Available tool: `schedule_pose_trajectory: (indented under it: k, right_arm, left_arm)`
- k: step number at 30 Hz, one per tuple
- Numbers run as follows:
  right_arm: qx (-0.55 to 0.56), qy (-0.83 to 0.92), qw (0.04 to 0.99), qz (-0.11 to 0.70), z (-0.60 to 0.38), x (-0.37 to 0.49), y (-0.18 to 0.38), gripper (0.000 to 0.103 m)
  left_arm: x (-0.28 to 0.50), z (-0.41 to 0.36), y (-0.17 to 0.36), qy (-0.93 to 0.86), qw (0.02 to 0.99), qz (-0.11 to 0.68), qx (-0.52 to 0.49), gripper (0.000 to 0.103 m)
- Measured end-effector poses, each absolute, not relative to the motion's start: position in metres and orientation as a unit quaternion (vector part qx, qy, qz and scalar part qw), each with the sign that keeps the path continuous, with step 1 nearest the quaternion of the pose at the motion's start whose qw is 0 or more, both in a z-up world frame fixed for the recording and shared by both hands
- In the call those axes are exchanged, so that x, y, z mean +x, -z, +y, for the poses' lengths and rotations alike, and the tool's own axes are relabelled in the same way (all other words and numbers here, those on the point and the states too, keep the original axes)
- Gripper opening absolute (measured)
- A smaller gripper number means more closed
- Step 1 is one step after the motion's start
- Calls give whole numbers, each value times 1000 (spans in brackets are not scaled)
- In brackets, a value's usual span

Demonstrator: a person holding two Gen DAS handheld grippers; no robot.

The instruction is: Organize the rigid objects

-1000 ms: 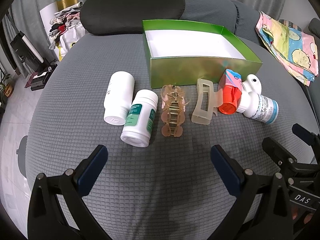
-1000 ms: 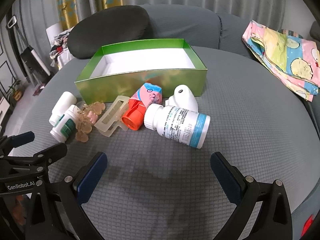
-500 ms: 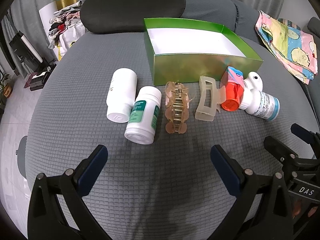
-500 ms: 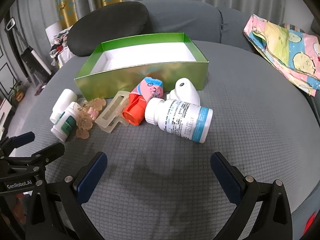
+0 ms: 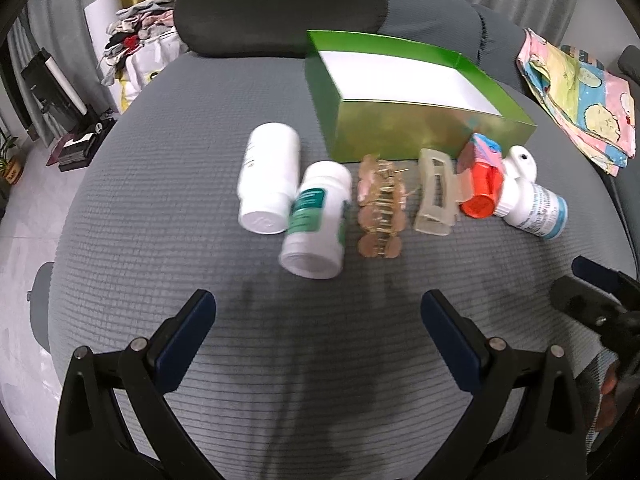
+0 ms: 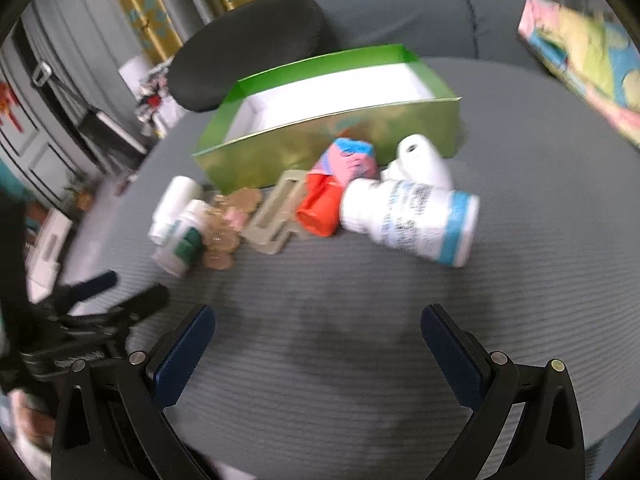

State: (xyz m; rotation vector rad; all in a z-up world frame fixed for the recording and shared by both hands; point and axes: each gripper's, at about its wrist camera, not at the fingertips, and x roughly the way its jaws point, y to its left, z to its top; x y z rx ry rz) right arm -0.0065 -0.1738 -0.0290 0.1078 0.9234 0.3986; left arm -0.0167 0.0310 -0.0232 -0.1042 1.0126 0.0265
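An empty green box [image 5: 424, 128] [image 6: 312, 140] stands on the grey cushion. In front of it lies a row: a plain white bottle [image 5: 269, 178], a green-label bottle [image 5: 316, 226] [image 6: 180, 236], a pink hair claw [image 5: 380, 210] [image 6: 228, 228], a clear hair claw [image 5: 436, 192] [image 6: 272, 220], an orange-capped tube [image 5: 482, 186] [image 6: 328, 200], a blue-label bottle [image 5: 534, 208] [image 6: 412, 222] and a small white bottle [image 6: 420, 160]. My left gripper [image 5: 318, 320] is open, short of the green-label bottle. My right gripper [image 6: 318, 332] is open, short of the blue-label bottle.
A black cushion [image 5: 276, 8] lies behind the box. A colourful cloth [image 5: 580, 96] [image 6: 588, 64] rests on the grey backrest at the right. Clothes and a dark stand [image 5: 60, 108] sit on the floor to the left, past the cushion's edge.
Both grippers have moved toward the row of objects, the left one shifting leftward, the right one swinging with motion blur. Nothing on the cushion has been touched.
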Motion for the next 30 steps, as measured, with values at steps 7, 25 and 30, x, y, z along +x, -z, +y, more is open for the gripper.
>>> schedule_pose_trajectory:
  k: [7, 25, 30]
  right_arm:
    - [47, -234, 861, 449, -141, -1, 27, 103]
    - [116, -322, 796, 499, -73, 44, 34, 102]
    - [123, -337, 778, 515, -52, 56, 42, 96]
  left_arm:
    - [-14, 49, 30, -21, 870, 488, -63, 102]
    - [-1, 66, 33, 27, 874, 480, -72, 101]
    - [3, 66, 34, 42, 874, 479, -71, 98]
